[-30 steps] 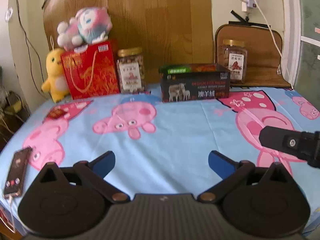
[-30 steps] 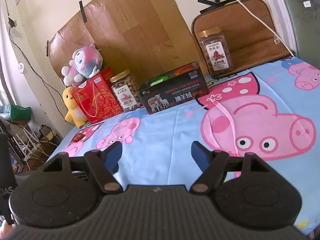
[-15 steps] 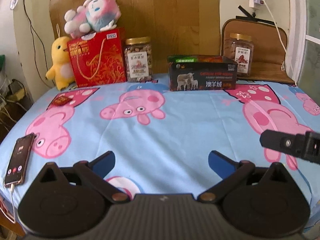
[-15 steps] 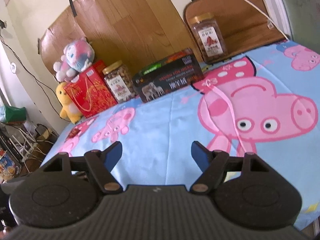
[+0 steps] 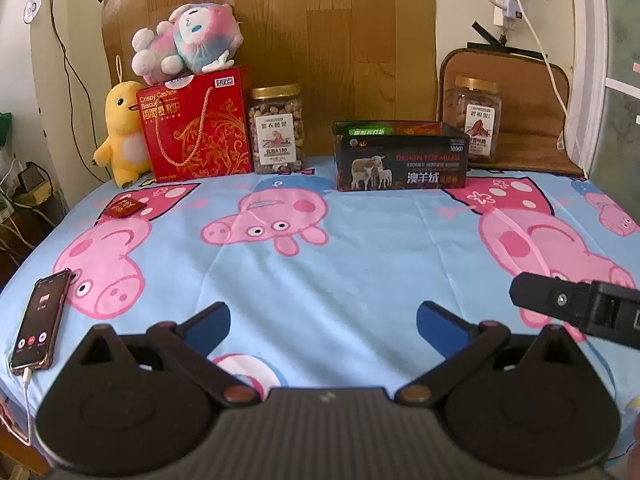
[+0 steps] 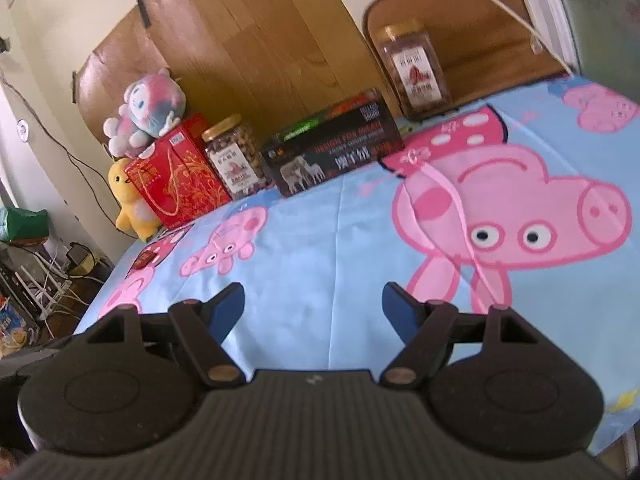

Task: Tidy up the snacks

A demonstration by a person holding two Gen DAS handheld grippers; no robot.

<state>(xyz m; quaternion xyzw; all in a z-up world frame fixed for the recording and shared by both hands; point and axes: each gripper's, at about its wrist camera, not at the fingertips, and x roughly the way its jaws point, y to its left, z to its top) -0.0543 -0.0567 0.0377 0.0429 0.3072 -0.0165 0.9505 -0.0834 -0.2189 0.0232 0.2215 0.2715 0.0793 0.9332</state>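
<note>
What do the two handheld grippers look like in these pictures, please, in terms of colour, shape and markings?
Both look alike. The left gripper and the right gripper each have a ribbed dark grey body, two rounded black housings with embossed circles, black linkage arms on copper-coloured pivot pins, and blue fingertips. A small pale mark sits at the middle of each body. No cables or sleeves show.

Along the back edge of the surface [image 5: 320, 280] we find, left to right, a duck plush [image 5: 120, 132], a gift bag [image 5: 196, 124] bearing a second plush toy [image 5: 188, 44], a nut jar [image 5: 276, 128], an open box [image 5: 400, 156] with packets inside, and behind its right end another jar [image 5: 476, 116]. A small packet [image 5: 124, 208] lies before the bag; a phone [image 5: 38, 320] lies at the near left edge.
</note>
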